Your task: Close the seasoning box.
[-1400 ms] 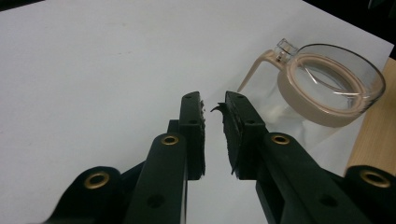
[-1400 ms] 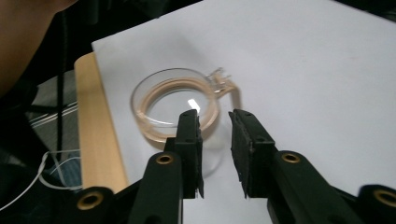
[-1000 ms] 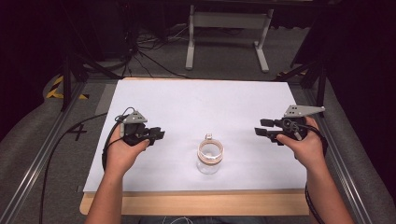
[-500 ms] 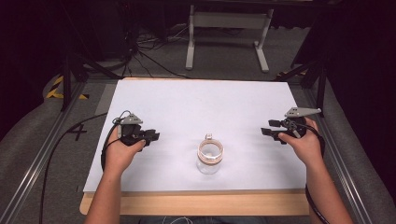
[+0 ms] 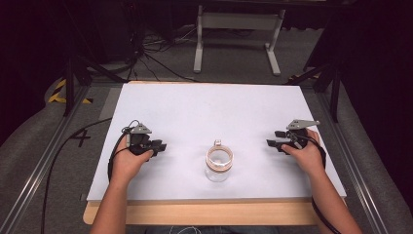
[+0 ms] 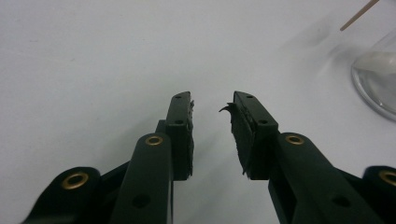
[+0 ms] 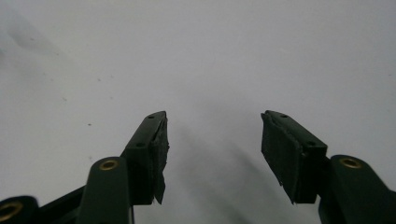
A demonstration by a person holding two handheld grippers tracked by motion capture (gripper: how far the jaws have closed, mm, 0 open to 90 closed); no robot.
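A clear glass jar stands upright on the white board, near its front edge and between my two grippers. My left gripper rests low on the board to the jar's left, pointing at it, jaws a little apart and empty. In the left gripper view those jaws frame bare white surface, and the jar's base shows at the right edge. My right gripper sits to the jar's right, pointing left, open wide with nothing between its fingers.
The board lies on a wooden table whose front strip shows below it. Metal rails run along both sides. A grey stand and cables lie on the floor beyond. A thin tan streak crosses the top right corner of the left gripper view.
My right gripper has come down and slightly nearer the front edge. The left gripper has shifted a little left and settled. The jar has not moved.
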